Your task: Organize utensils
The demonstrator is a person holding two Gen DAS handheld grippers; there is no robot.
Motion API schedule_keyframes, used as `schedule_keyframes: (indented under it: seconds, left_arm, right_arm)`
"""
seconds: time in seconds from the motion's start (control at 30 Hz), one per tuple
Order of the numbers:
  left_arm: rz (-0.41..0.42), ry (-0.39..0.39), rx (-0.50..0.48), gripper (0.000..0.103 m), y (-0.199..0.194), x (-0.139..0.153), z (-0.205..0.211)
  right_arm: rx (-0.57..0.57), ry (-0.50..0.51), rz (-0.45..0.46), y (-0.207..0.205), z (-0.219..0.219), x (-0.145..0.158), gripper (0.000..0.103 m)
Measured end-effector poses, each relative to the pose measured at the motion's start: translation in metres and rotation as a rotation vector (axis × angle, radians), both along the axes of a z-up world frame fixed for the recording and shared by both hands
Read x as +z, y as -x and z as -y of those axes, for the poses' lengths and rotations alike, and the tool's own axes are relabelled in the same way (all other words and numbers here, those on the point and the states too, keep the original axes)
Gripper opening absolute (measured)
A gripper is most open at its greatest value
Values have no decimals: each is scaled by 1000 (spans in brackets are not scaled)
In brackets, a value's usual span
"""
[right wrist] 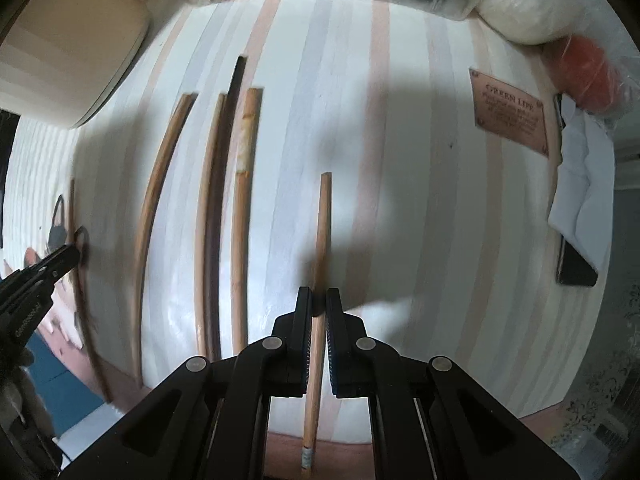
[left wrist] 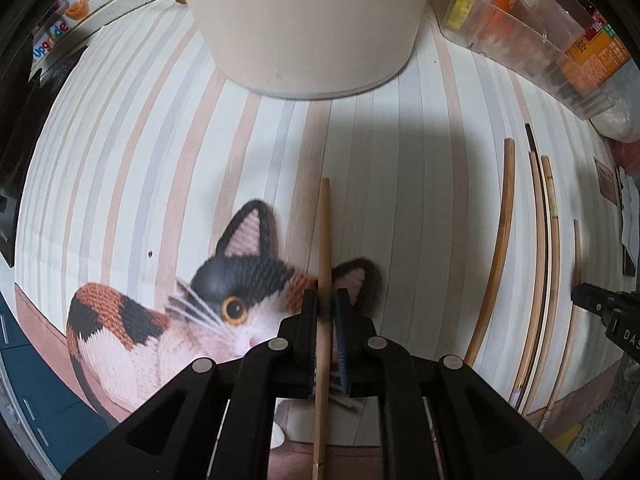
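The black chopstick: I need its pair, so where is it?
Right wrist view, left of centre: the black chopstick lies on the striped tablecloth between two brown wooden chopsticks, touching the left one.

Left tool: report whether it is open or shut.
Shut: the left tool has both pads pressed against a light wooden chopstick between them.

I see pale matt wood in the chopstick under my left camera. The tablecloth looks like smooth, slightly glossy vinyl — its printed cat mimics knitted yarn. The cream container is smooth and matt. My grippers are matt black plastic — silvery metal pins, ribbed blue pads.
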State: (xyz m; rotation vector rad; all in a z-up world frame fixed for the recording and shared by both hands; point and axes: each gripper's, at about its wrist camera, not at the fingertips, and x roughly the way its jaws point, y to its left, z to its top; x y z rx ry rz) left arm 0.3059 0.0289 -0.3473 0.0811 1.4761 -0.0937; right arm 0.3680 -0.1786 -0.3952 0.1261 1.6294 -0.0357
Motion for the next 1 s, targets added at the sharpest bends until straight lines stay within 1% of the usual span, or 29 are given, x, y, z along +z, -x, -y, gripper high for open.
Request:
schedule_keyframes:
  seconds: [0.1, 0.2, 0.33, 0.43, 0.53, 0.6, 0.7, 0.83, 0.93, 1.0]
  left_arm:
    - [6, -6, 0, 8, -12, -6, 17]
    - [10, -4, 3, 8, -15, -4, 17]
    - [13, -5, -2, 7, -10, -5, 6]
    - [12, -1, -5, 5, -16, -5, 21]
    - [25, 10, 4, 4, -17, -6, 22]
    - [37, 16, 6, 4, -14, -3, 23]
    - [84, 44, 2, 4, -6, 17, 23]
    - [168, 87, -10, 4, 3, 54, 26]
    - [225, 103, -17, 4, 10, 74, 26]
    - [237, 123, -7, 4, 12, 82, 22]
  right_arm:
    - [-15, -7, -14, -5, 3, 0, 7]
    - [-16, -5, -9, -5, 4, 0, 7]
    - [-24, 7, -5, -6, 5, -2, 7]
    - [-18, 35, 3, -4, -2, -1, 7]
    - [-31, 42, 28, 0, -6, 1, 7]
    - [-44, 34, 62, 6, -8, 4, 6]
    - [-80, 10, 120, 16, -4, 16, 6]
    - [-87, -12, 224, 27, -6, 49, 6]
    - [-80, -22, 301, 35, -11, 74, 6]
    - [-86, -30, 347, 39, -11, 90, 6]
